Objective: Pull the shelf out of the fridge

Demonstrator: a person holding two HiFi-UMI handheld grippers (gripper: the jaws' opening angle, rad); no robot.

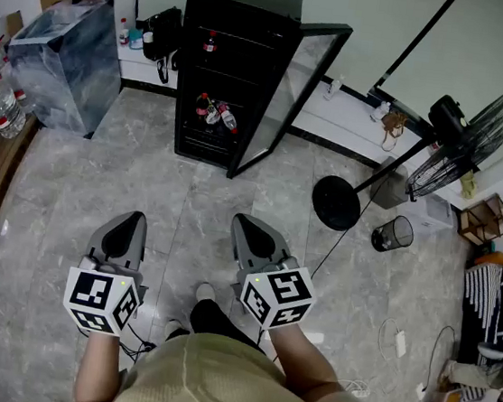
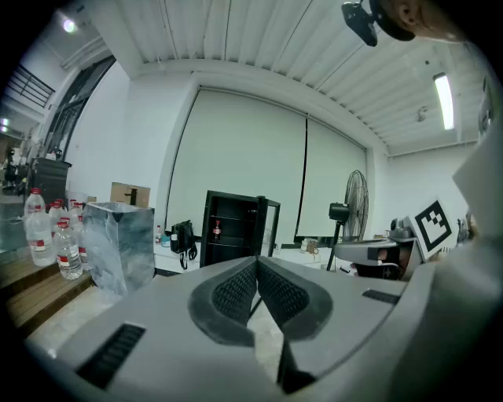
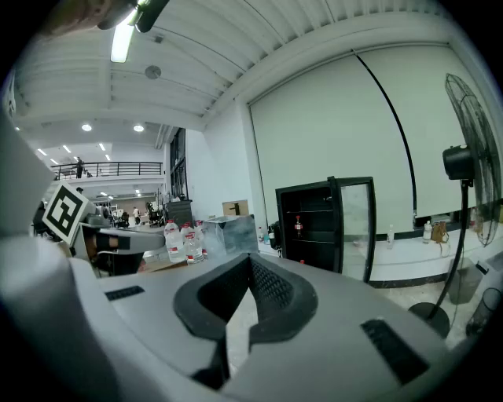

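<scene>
The left tongs (image 1: 128, 223) and right tongs (image 1: 253, 230) are both closed and empty, well apart from the open fridge (image 1: 242, 21) straight ahead, its shelf (image 1: 206, 130) lying crosswise inside, the right tongs slightly nearer.

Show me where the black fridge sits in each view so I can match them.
Head view: fridge at top centre, its door swung open to the right.
Left gripper view: fridge at centre.
Right gripper view: fridge right of centre.
Shared landmark: standing fan, right of the fridge in all three.
</scene>
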